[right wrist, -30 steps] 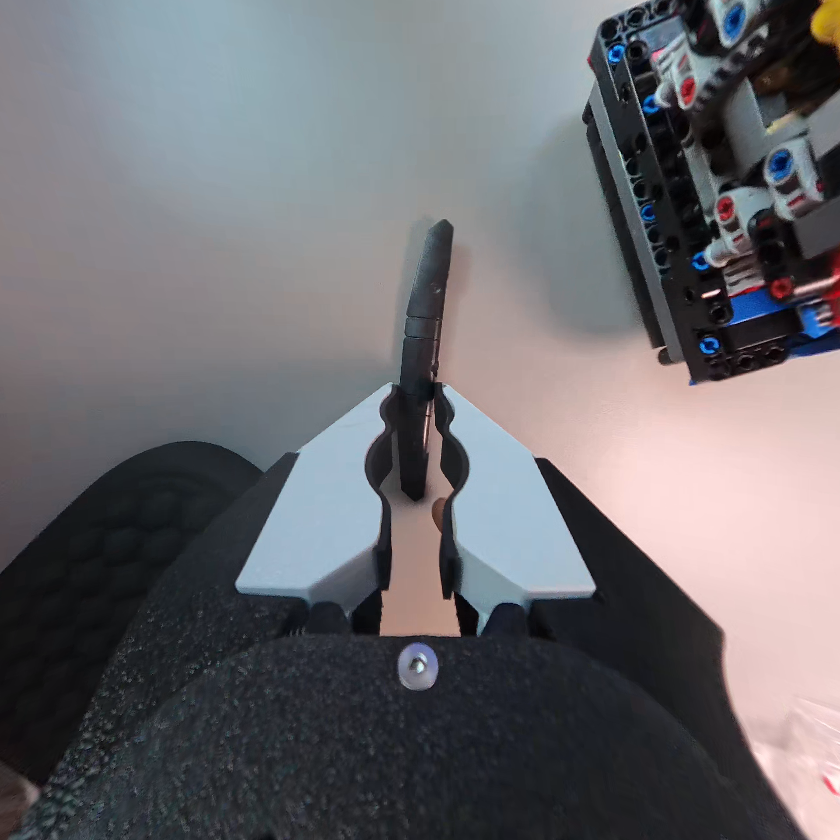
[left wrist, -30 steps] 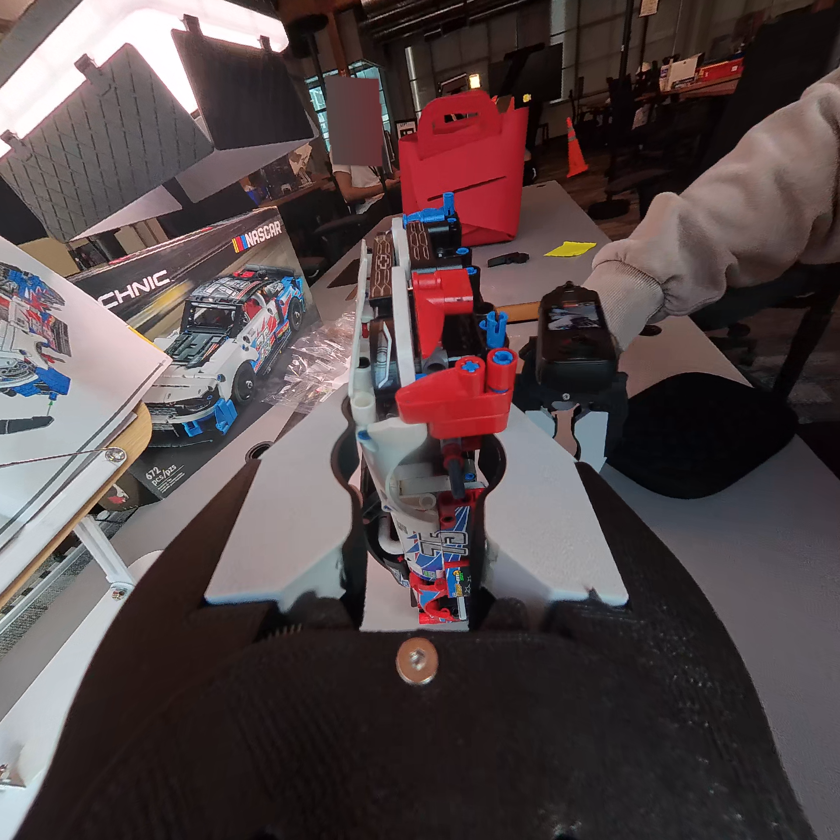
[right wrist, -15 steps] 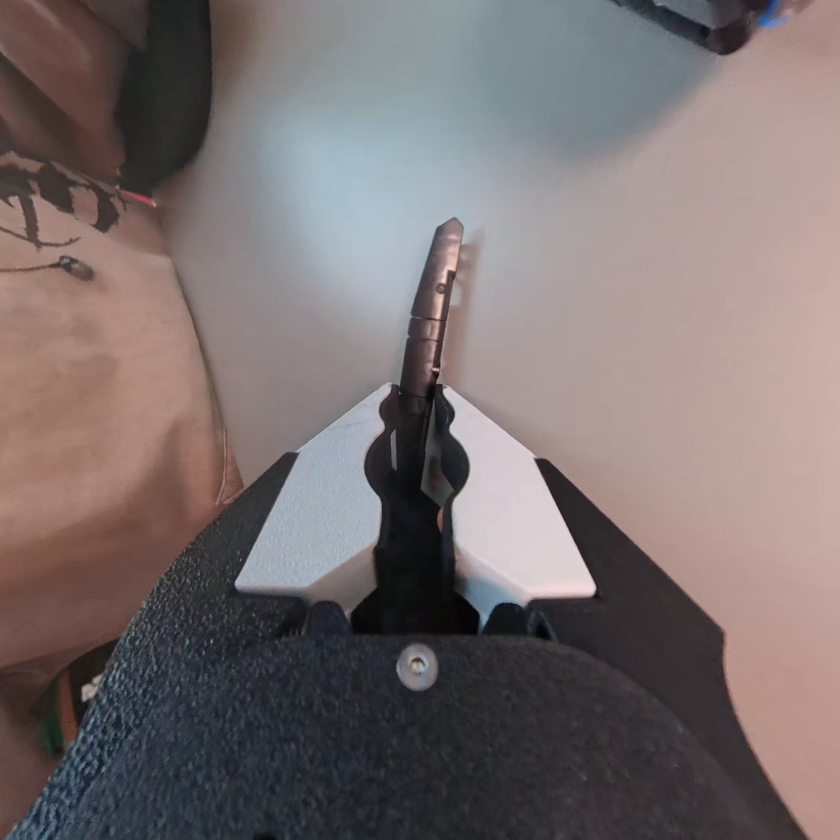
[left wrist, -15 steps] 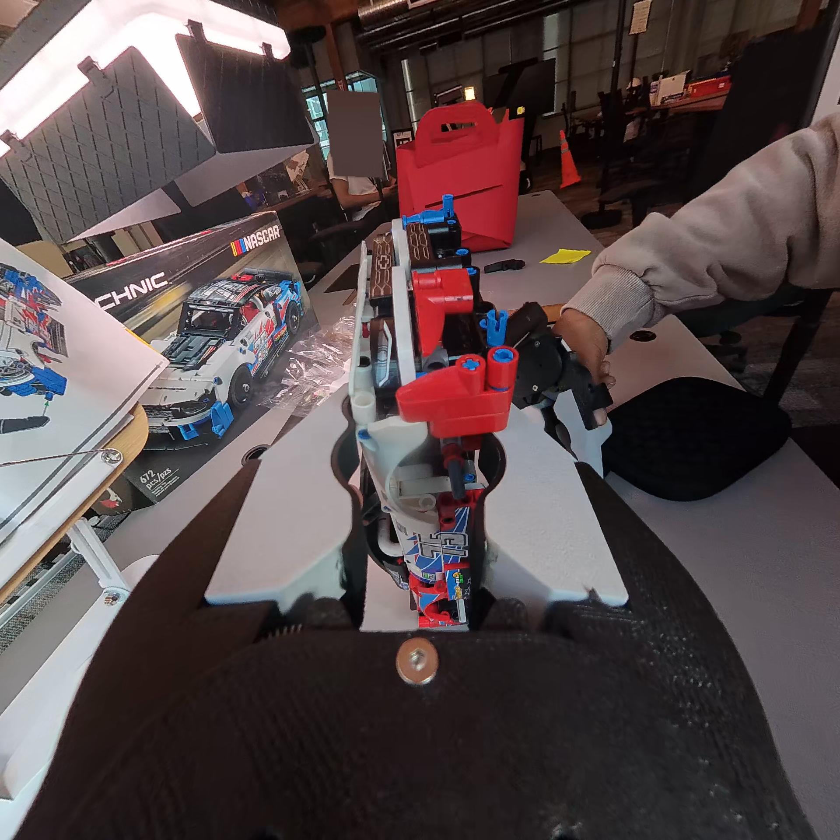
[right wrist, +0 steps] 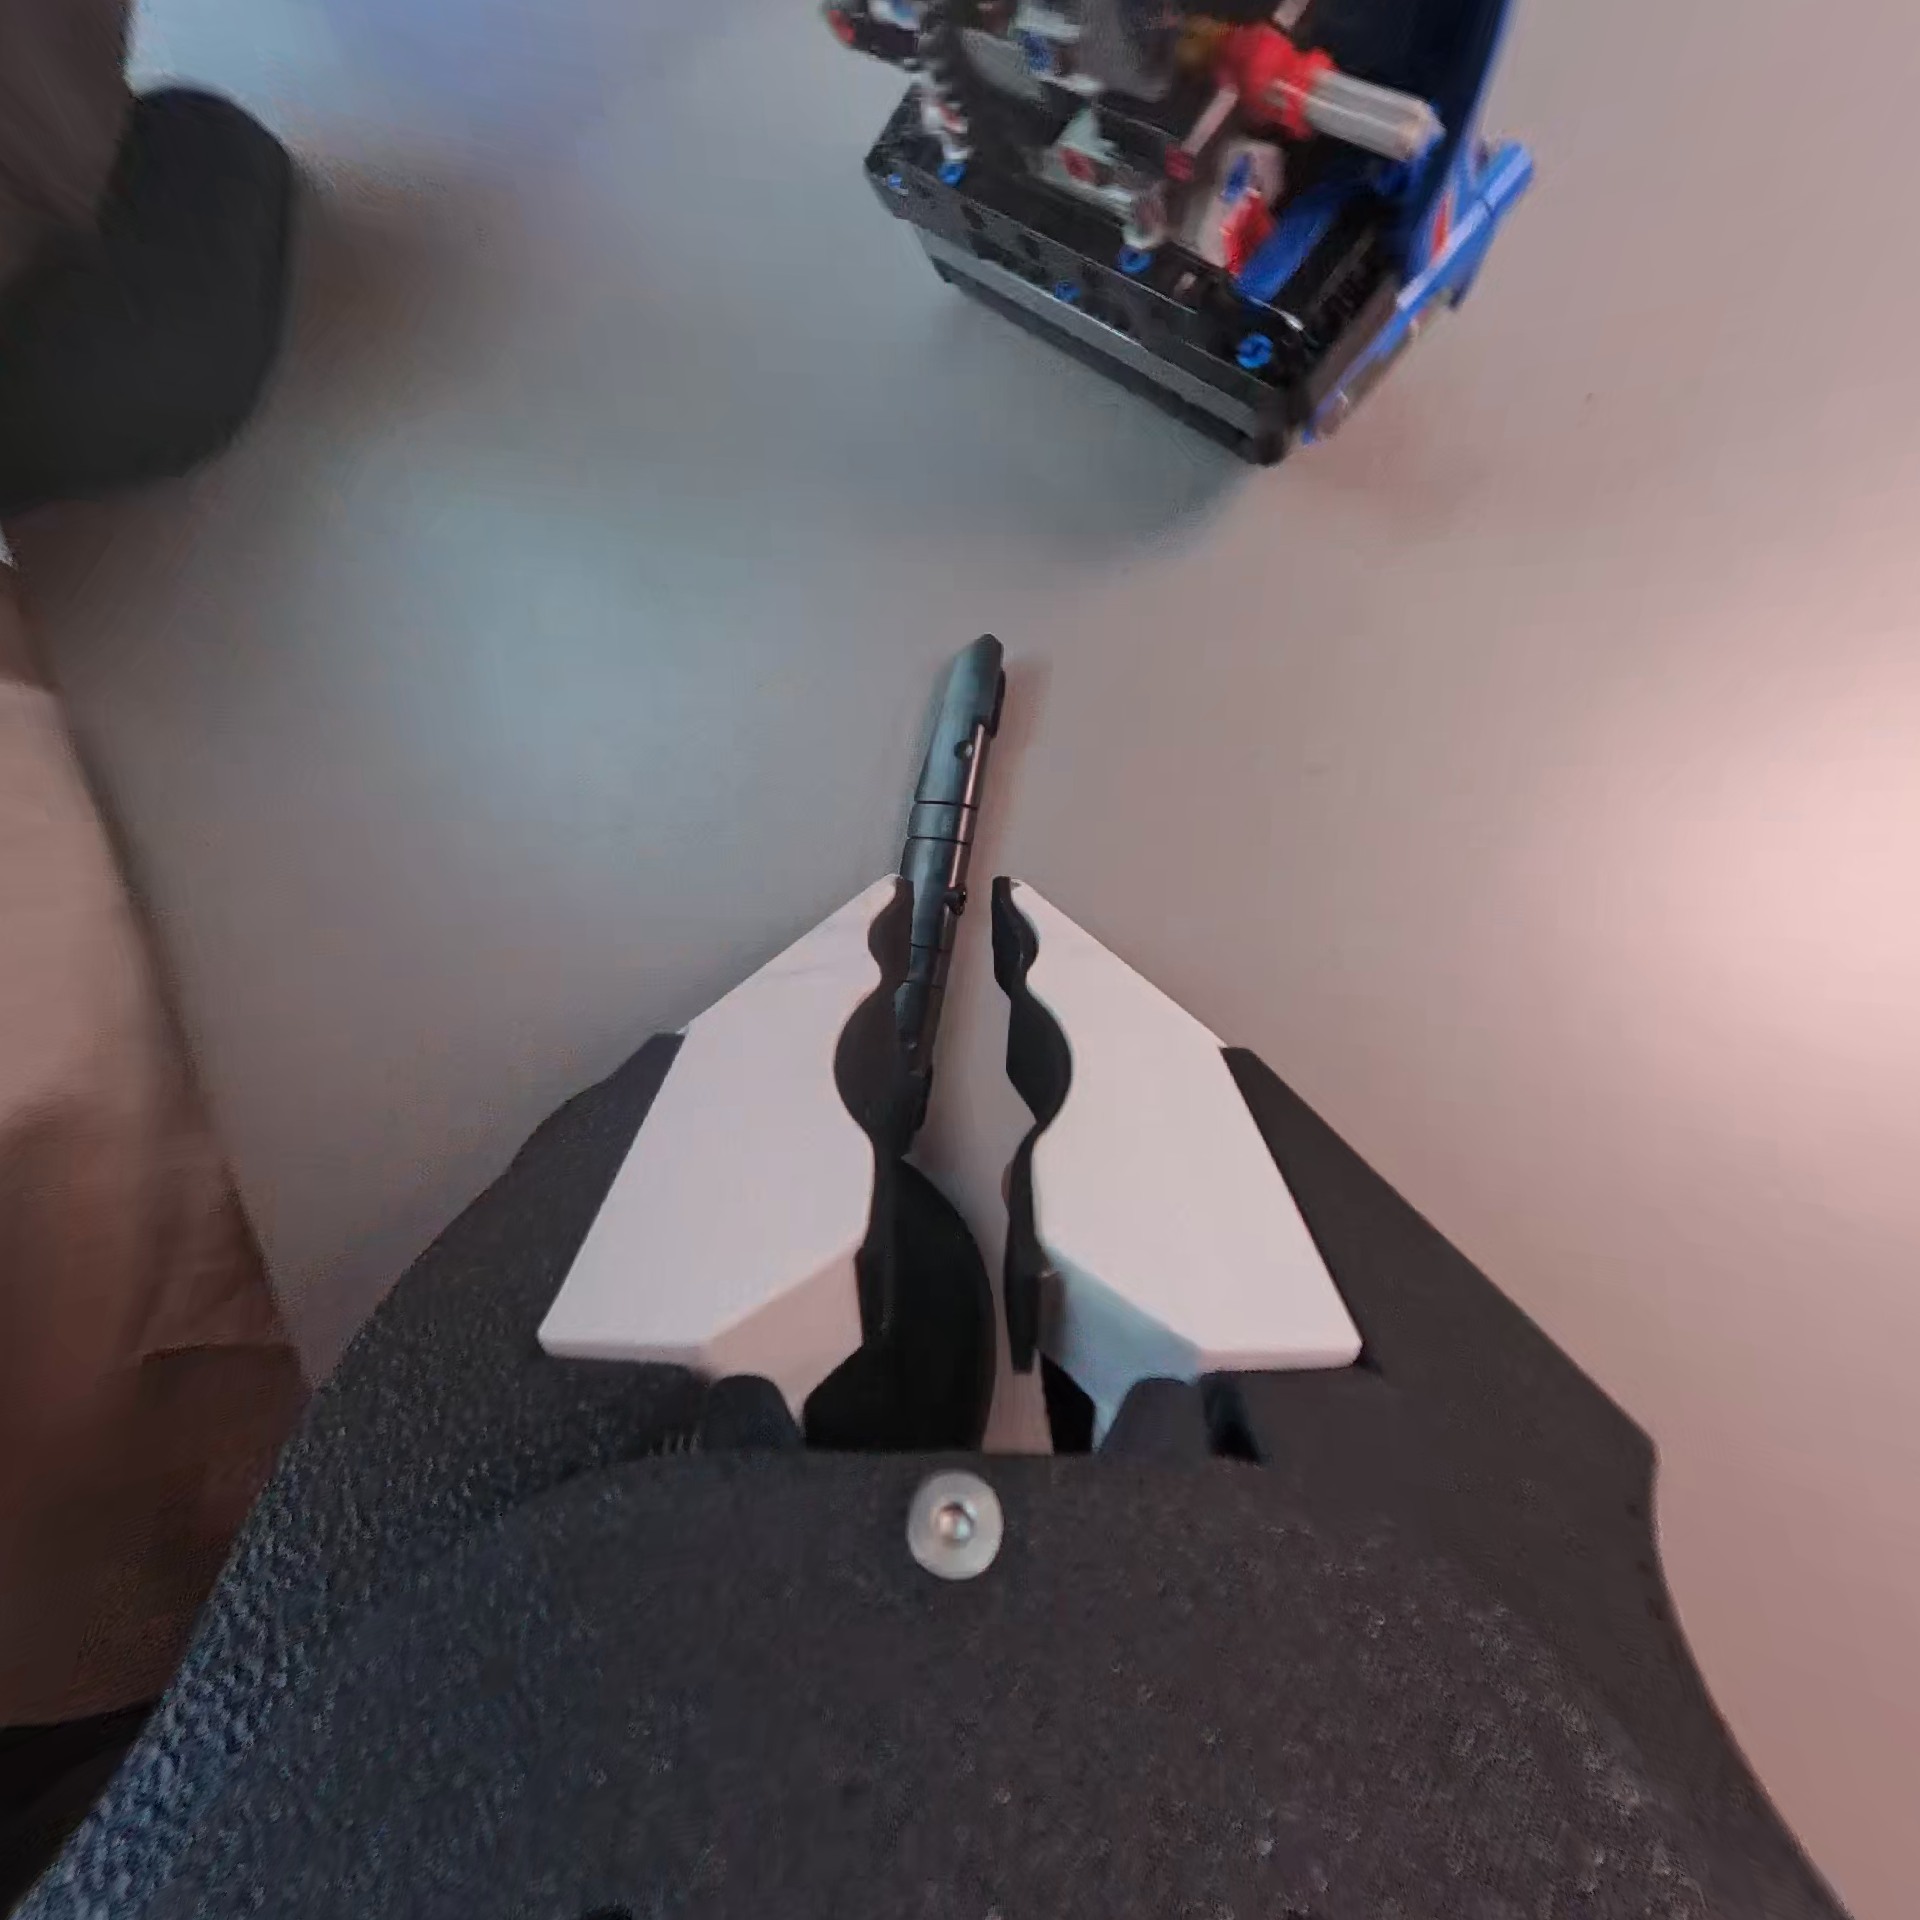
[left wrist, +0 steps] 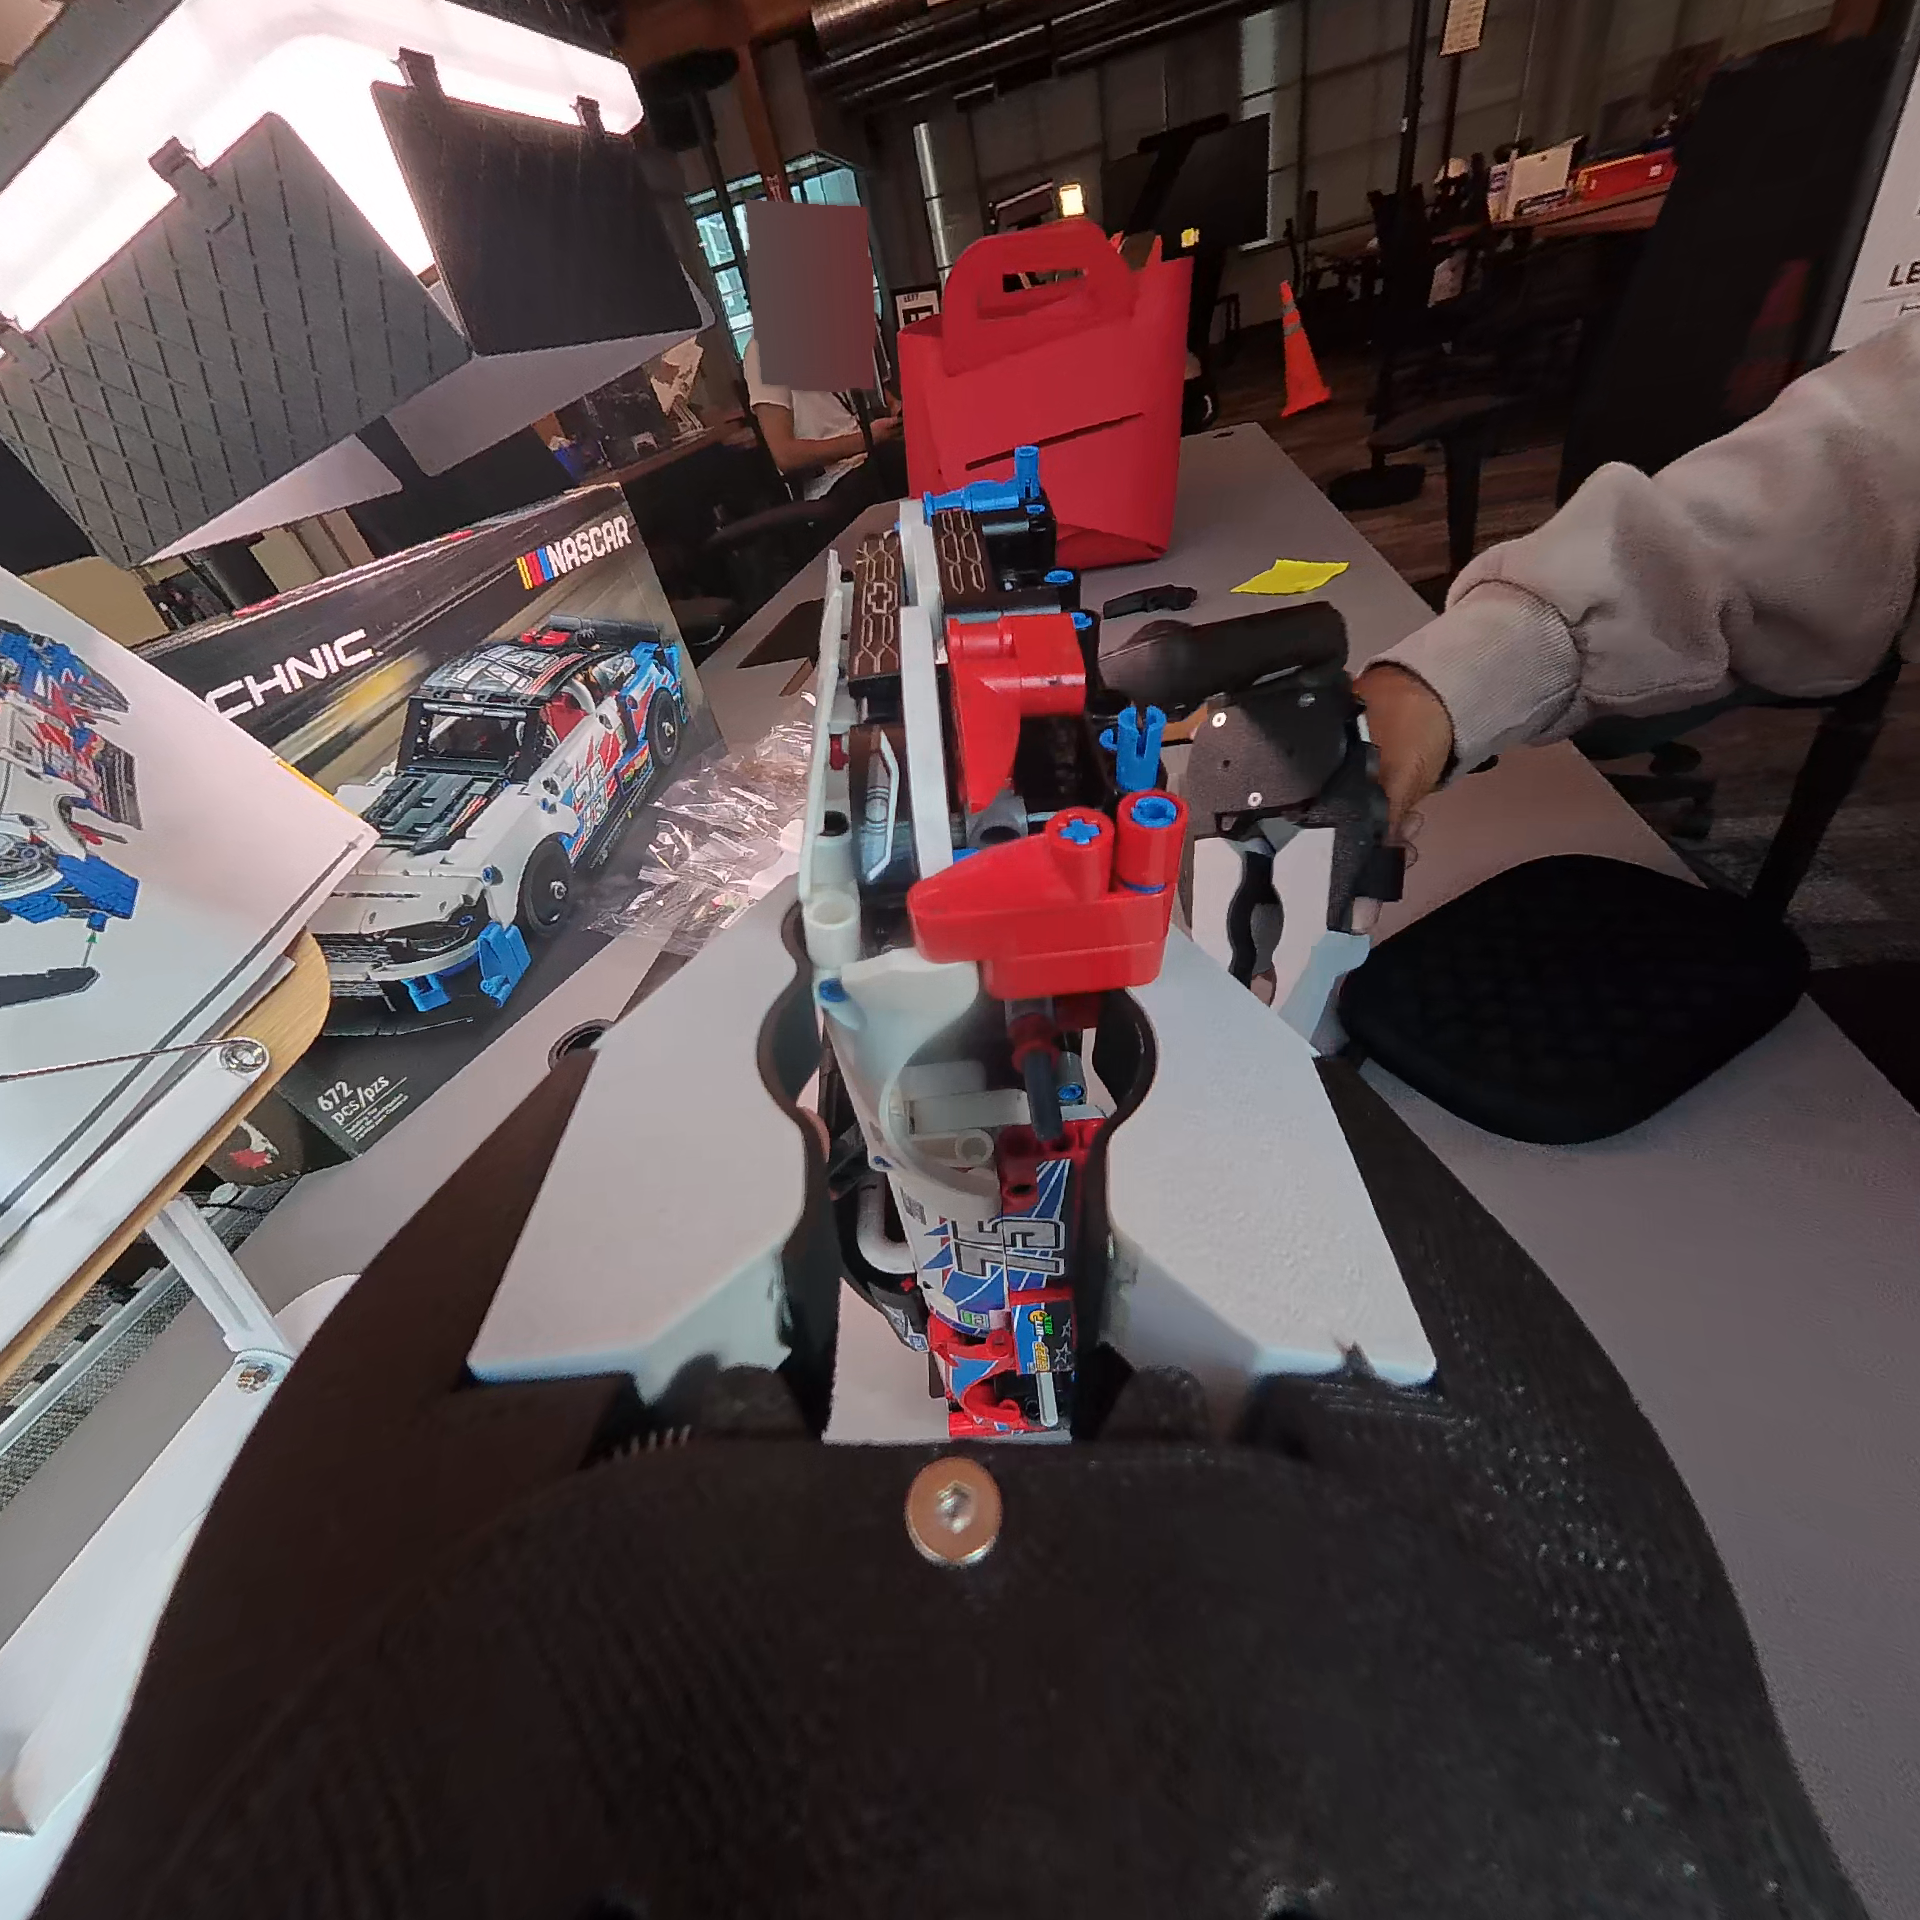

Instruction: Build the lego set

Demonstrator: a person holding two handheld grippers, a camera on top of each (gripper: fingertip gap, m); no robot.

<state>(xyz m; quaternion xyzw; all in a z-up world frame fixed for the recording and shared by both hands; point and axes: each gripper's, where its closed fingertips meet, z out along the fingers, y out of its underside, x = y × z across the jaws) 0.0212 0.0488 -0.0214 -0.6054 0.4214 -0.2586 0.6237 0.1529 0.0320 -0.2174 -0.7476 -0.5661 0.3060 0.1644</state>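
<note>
My left gripper is shut on the part-built lego car, a long red, white, black and blue assembly held on edge above the table. The same car shows blurred at the top of the right wrist view. My right gripper points down at the white table. Its jaws stand a little apart. A thin black lego piece leans on the left finger, with a gap to the right finger. In the left wrist view the right gripper is just right of the car, held by a hand in a grey sleeve.
The lego set's box and clear plastic bags lie at the left. An instruction booklet stands on a holder at the far left. A black pad lies at the right. A red bag and a yellow note sit farther back. Tip to tip, the grippers are about 25 cm apart. My right tips are roughly 4 cm from the thin black lego piece.
My right gripper has swung round over the table, so the car is back in its view. Its jaws have parted slightly from the black piece. My left gripper and the car have stayed still.
</note>
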